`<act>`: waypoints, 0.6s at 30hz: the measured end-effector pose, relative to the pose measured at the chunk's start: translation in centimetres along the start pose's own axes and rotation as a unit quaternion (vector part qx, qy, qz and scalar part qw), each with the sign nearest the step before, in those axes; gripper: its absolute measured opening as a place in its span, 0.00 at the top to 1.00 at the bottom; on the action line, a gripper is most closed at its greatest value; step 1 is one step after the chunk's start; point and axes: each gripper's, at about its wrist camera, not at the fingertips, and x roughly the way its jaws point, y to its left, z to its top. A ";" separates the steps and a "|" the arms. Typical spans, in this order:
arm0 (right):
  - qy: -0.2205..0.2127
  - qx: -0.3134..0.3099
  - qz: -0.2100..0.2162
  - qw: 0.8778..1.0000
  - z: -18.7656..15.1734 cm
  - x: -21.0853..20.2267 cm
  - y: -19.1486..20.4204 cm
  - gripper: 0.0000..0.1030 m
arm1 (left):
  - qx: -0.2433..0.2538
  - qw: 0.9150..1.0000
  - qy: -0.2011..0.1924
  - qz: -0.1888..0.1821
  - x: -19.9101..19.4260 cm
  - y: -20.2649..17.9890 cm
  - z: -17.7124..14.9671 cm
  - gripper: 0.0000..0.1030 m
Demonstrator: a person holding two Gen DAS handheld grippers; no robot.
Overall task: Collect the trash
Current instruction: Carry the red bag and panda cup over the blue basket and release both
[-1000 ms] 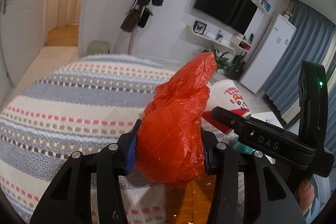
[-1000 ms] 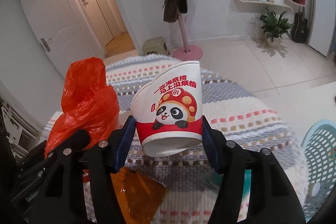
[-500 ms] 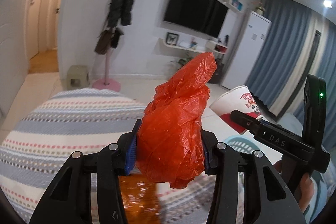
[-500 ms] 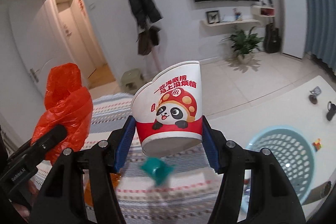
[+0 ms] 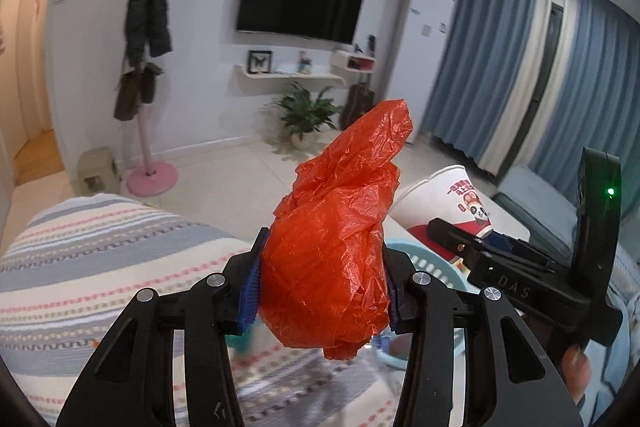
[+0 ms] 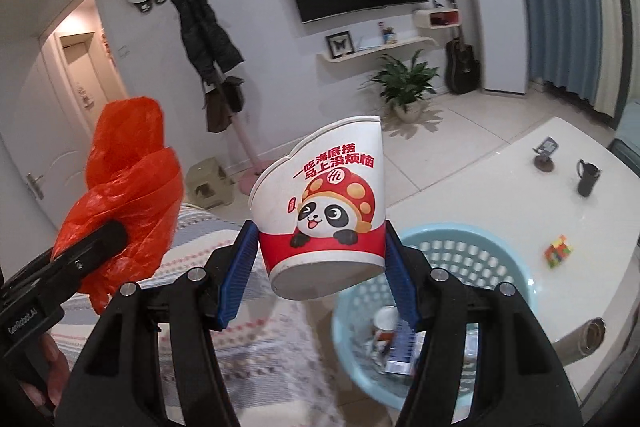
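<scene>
My left gripper is shut on a crumpled red plastic bag, which bulges up between its blue pads. In the right wrist view that bag hangs at the left, held above the striped cloth. The right gripper is shut on a squashed white paper cup with a red band and a panda print. From the left wrist view the cup shows just right of the bag. A light blue perforated basket stands below and right of the cup, with several pieces of trash in it.
A striped cloth covers the surface at the left. A white table to the right carries a black mug, a small colourful block and a little stand. A coat rack, stool, plant and TV stand farther back.
Both grippers have swung right with their loads, away from the striped cloth. The blue basket and white table have come into view under the right gripper.
</scene>
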 end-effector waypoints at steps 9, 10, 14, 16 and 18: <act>0.028 0.063 -0.032 0.997 -2.0 1.5 -7.4 0.44 | 0.037 0.998 0.053 -0.021 5.8 -4.5 -1.5 0.56; 0.031 0.065 -0.037 0.997 -2.3 1.6 -8.1 0.44 | 0.040 0.997 0.061 -0.023 6.6 -4.9 -1.8 0.56; 0.055 0.077 -0.054 0.994 -3.2 2.8 -10.3 0.44 | 0.048 0.995 0.087 -0.032 8.8 -5.9 -3.1 0.56; 0.070 0.085 -0.059 0.992 -3.9 3.5 -11.4 0.44 | 0.049 0.993 0.098 -0.037 9.6 -6.2 -3.4 0.56; 0.081 0.090 -0.063 0.991 -4.4 4.1 -12.0 0.44 | 0.047 0.991 0.114 -0.045 10.6 -6.4 -3.8 0.56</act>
